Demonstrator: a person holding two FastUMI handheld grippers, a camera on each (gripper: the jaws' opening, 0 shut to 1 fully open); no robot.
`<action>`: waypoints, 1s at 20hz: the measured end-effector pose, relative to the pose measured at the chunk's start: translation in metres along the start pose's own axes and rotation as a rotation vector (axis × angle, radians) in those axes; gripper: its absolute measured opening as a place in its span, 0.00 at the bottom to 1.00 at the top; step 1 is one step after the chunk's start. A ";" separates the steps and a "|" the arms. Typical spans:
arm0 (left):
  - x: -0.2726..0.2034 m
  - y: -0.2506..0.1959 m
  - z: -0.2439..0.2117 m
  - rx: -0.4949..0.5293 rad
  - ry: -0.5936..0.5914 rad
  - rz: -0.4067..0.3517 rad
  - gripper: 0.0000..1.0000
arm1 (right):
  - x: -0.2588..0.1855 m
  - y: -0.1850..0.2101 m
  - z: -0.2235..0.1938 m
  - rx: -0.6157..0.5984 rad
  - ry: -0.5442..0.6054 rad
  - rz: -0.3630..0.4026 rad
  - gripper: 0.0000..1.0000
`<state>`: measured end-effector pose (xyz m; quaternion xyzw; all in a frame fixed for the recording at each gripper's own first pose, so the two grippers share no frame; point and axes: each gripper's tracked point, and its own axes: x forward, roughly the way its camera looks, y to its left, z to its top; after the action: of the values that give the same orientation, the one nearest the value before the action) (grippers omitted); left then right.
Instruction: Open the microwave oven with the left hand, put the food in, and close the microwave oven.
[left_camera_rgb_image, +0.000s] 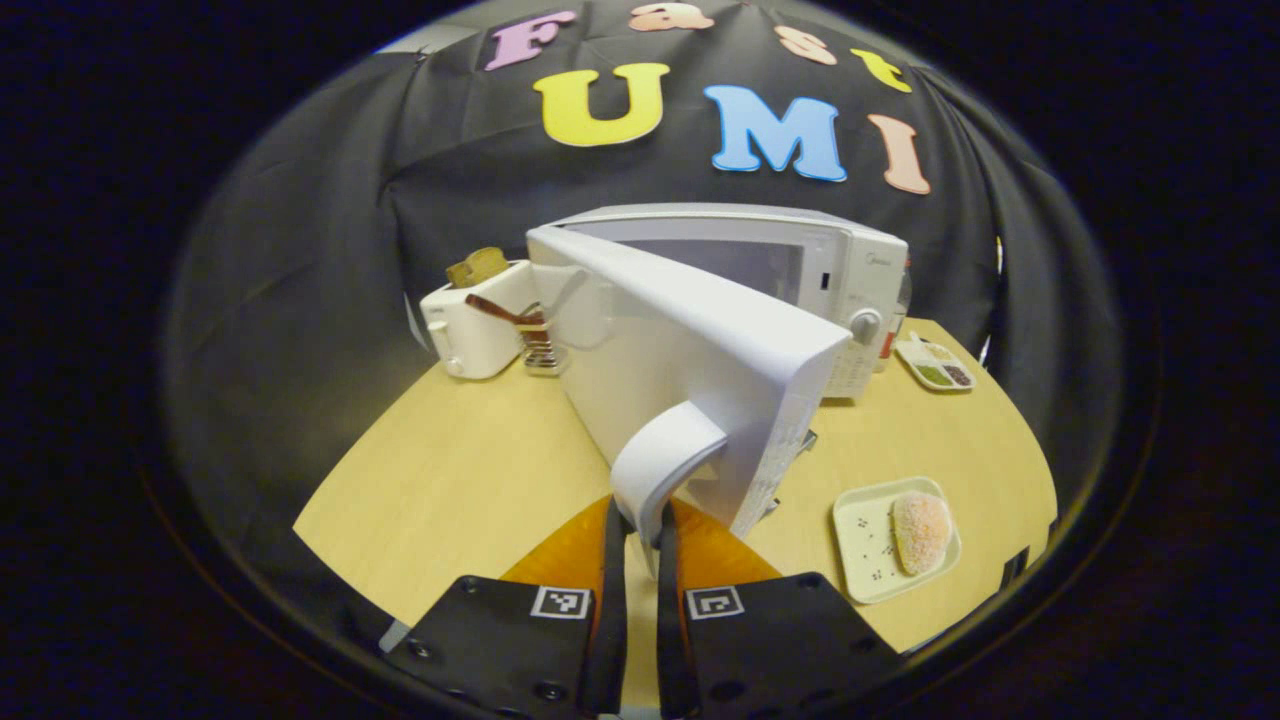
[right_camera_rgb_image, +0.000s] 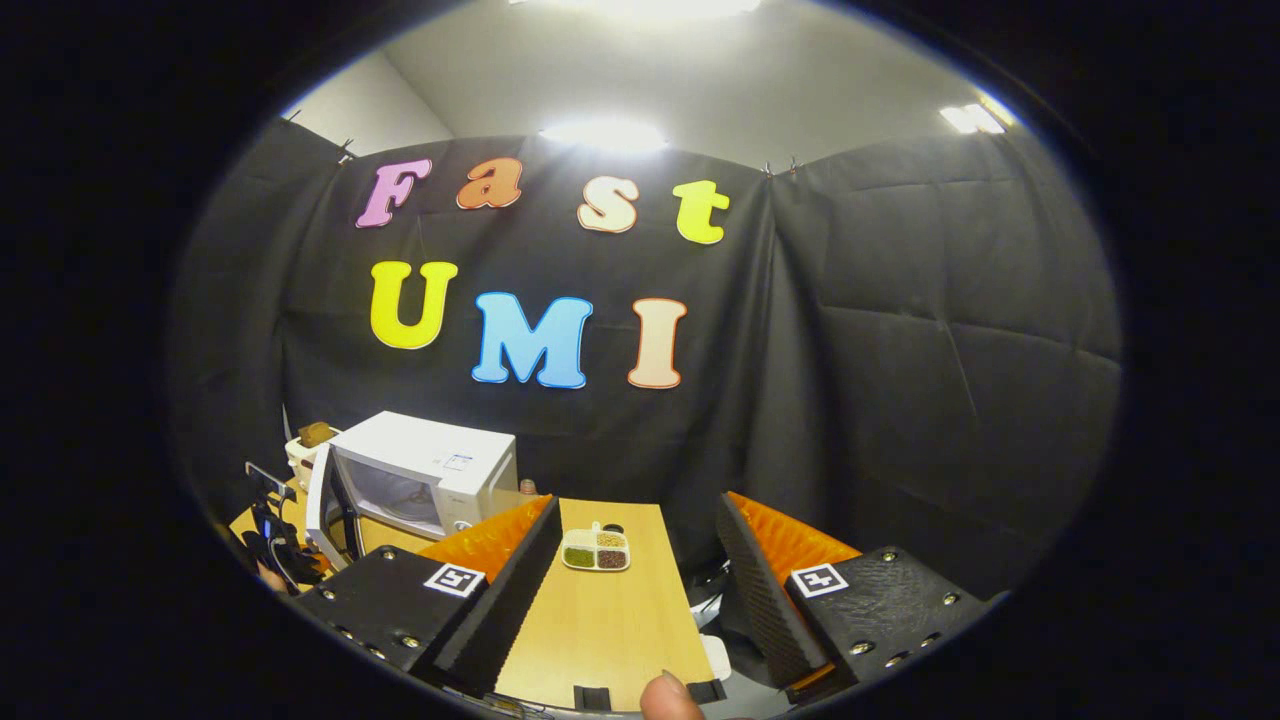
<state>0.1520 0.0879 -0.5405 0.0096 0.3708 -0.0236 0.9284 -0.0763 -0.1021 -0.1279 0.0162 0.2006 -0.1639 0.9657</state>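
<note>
So the left gripper (left_camera_rgb_image: 640, 535) has its jaws pinched tight around the curved white door handle (left_camera_rgb_image: 665, 465). Grabbing it there makes sense, since the handle sits at the free edge of the microwave door (left_camera_rgb_image: 690, 360), far from the hinge, so a pull swings the whole panel easily. The door is already swung partway out toward the camera, leaving the cavity of the microwave oven (left_camera_rgb_image: 760, 265) exposed behind it. I'd guess it needs a bit more swing before anything goes in.

Off to the side of the door, the food, a sugary-looking bun (left_camera_rgb_image: 920, 530), sits on a small pale tray (left_camera_rgb_image: 865, 530) near the front edge of the tabletop (left_camera_rgb_image: 470, 480). It's parked on the opening side of the oven, which reads like it was put there so the other hand has a short trip.

The right gripper (right_camera_rgb_image: 635, 580) hangs back with its jaws spread wide and nothing between them. It's probably just waiting its turn for the tray.

Other stuff: a white toaster (left_camera_rgb_image: 475, 320) with bread poking out of it stands beside the oven. A divided dish (right_camera_rgb_image: 596, 550) of what look like grains or spices lies on the tabletop ahead of the right gripper, well apart from the food.
</note>
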 end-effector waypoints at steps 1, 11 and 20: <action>-0.006 0.014 -0.006 -0.028 0.005 0.007 0.21 | 0.001 0.007 -0.006 0.018 0.014 0.016 0.95; -0.008 0.094 -0.020 0.041 -0.009 -0.175 0.20 | 0.007 0.122 -0.026 0.160 0.132 -0.013 0.98; -0.010 0.150 -0.021 0.025 -0.004 -0.260 0.28 | 0.039 0.223 -0.102 0.207 0.338 0.064 0.98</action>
<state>0.1381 0.2386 -0.5483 -0.0271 0.3665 -0.1485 0.9181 -0.0098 0.1063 -0.2442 0.1489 0.3414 -0.1479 0.9162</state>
